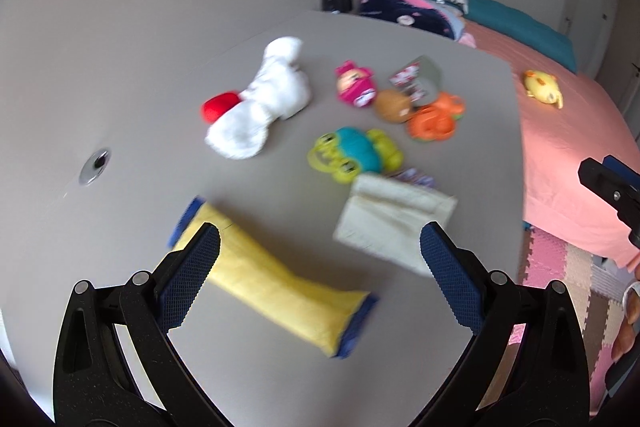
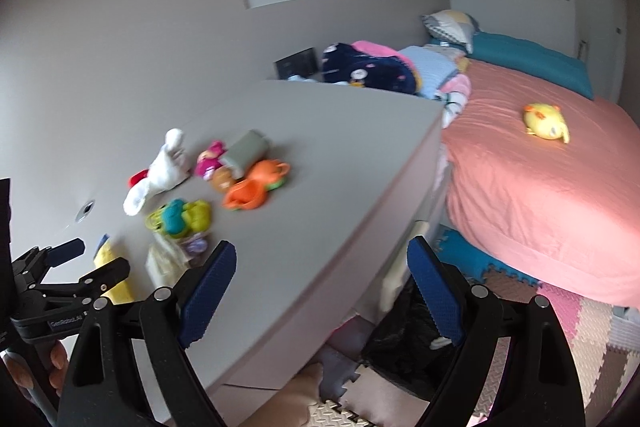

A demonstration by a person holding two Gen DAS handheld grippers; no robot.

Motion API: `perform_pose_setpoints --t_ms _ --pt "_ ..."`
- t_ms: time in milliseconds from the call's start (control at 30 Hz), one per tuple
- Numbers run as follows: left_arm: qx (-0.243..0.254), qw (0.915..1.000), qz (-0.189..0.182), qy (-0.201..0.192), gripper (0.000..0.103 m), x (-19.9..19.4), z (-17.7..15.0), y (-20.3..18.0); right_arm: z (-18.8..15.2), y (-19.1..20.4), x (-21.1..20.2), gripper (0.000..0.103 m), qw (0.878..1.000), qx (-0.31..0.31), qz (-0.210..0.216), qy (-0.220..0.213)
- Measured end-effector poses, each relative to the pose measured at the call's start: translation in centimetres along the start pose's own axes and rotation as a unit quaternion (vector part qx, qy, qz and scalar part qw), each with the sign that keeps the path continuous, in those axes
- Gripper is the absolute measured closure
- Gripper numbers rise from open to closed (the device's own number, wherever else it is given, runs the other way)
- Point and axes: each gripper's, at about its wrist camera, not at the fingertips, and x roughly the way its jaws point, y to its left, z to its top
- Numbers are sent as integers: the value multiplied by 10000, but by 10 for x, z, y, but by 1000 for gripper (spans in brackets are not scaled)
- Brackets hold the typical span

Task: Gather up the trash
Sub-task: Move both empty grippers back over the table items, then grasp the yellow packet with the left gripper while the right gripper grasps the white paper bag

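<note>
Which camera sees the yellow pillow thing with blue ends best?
The left wrist view: the yellow pillow lies whole and close between the open tongs. The right wrist view shows only a yellow sliver at its left edge, behind the other tongs.

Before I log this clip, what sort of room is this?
Most likely a child's bedroom: a bed with a salmon-pink cover stands beside the grey tabletop, which is strewn with small plastic toys like the orange one, and pastel foam puzzle mats cover the floor.
</note>
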Motion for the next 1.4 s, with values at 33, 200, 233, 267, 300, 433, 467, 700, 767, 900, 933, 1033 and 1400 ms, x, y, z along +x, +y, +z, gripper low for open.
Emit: perform_pose_setpoints --t_ms 33,200,233,267,300,433,467,700,767,900,933,1033,1400 --pt "-36 10000 34 28 6 0 -3 5 -3 8 4 15 9999 -70 83 44" --pt "-285 9993 163 198 6 8 -12 29 -14 35 16 15 9986 -344 336 207" --pt "-322 9990 178 260 6 11 -14 32 -16 40 19 16 9981 -401 400 249" --pt "-368 9987 173 322 6 15 -15 36 -18 45 22 15 9976 -442 450 280" --pt "-400 9984 167 366 6 18 -16 38 -20 50 25 16 9970 -490 519 311" --pt "-530 9969 120 568 6 30 -21 44 -26 66 37 15 9942 -666 735 418" --pt "-553 9966 102 600 6 33 -22 46 -27 69 39 15 9936 -700 764 445" --pt "-757 9945 182 707 19 42 -27 65 -31 85 59 16 9896 -856 942 670" --pt "-797 9941 227 696 22 41 -28 70 -32 89 64 16 9886 -909 973 699" --pt "-747 9946 331 637 33 39 -31 75 -32 98 74 23 9856 -977 1119 810" --pt "-725 9949 334 612 37 38 -31 75 -32 98 76 25 9848 -976 1154 850" --pt "-685 9956 334 536 48 35 -32 75 -33 101 80 35 9835 -995 1224 889" --pt "-782 9956 355 366 72 33 -32 75 -32 105 79 95 9775 -997 1576 985"
